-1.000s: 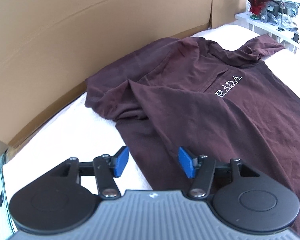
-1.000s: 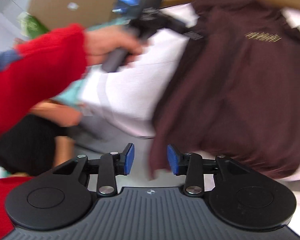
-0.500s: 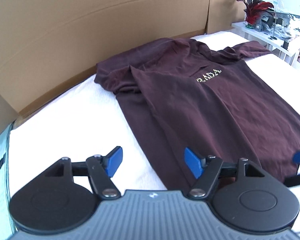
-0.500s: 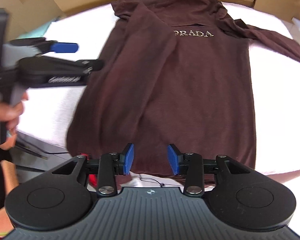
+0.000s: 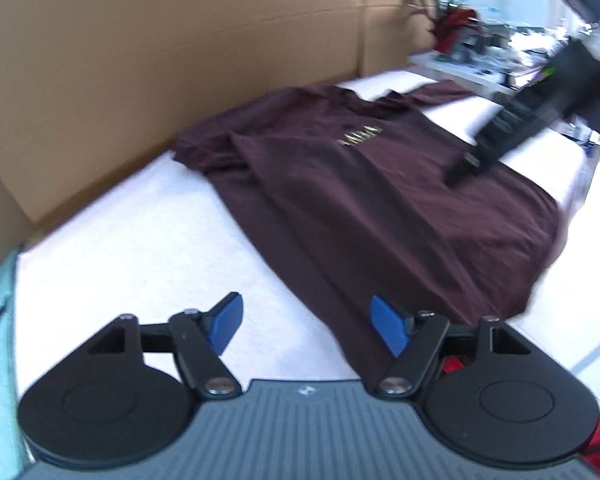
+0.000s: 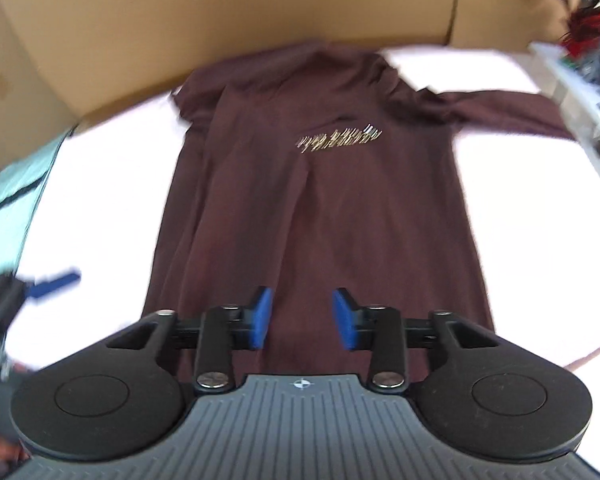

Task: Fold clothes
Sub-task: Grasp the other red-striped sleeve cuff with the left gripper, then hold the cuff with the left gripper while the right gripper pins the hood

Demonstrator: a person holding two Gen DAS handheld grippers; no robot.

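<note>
Nearest me, the left gripper [image 5: 306,330] hangs over the white table [image 5: 140,240] with its 2 blue fingers spread wide and nothing between them, just beside the shirt's near hem. The right gripper [image 6: 300,318] hovers above the hem's middle, its fingers parted more narrowly and also empty.

The dark shirt [image 6: 320,208] lies flat, front up, its gold lettering [image 6: 338,138] toward the far side. 1 sleeve [image 6: 500,110] stretches out to the right; the other side is tucked over the body. That fits a fold partly made or 1 coming undone.

The risk: a pinch through only the top layer would drag the cloth askew. Both views are blurred, so a hasty grab may miss the hem. Beyond stands the cardboard wall [image 6: 260,8].
</note>
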